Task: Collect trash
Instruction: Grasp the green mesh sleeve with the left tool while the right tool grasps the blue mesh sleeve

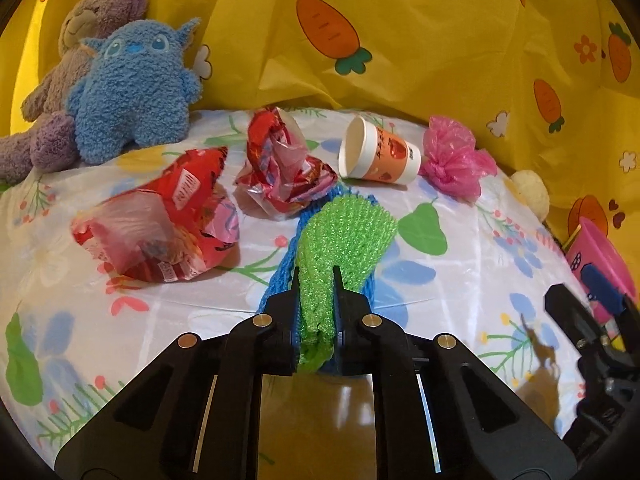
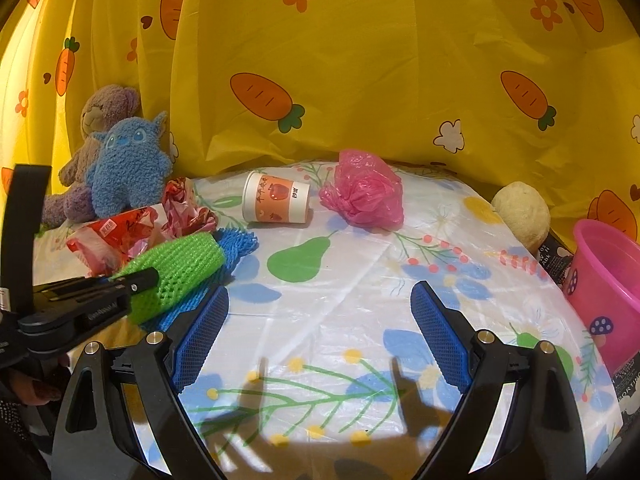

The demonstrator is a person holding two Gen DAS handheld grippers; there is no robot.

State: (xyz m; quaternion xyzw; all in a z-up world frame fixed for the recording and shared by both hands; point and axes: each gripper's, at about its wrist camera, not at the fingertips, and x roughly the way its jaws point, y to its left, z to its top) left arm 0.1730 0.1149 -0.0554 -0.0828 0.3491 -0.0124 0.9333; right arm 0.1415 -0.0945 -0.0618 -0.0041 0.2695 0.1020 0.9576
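My left gripper [image 1: 317,276] is shut on the near end of a green foam net sleeve [image 1: 344,228], which lies on top of a blue net sleeve [image 1: 280,276] on the floral tablecloth. Behind them lie two crumpled red wrappers [image 1: 168,216] [image 1: 284,168], a paper cup [image 1: 380,154] on its side and a knotted pink plastic bag [image 1: 452,160]. In the right wrist view my right gripper [image 2: 320,292] stands open over bare cloth with nothing between its blue pads. The green net [image 2: 180,268] and the left gripper [image 2: 136,280] are to its left, the cup [image 2: 276,200] and pink bag [image 2: 364,192] beyond.
A pink bucket [image 2: 608,288] stands off the table's right edge, with a beige round plush [image 2: 520,212] behind it. A blue plush [image 1: 132,92] and a purple-brown plush [image 1: 80,40] sit at the back left. A yellow carrot-print curtain [image 2: 360,60] closes the back.
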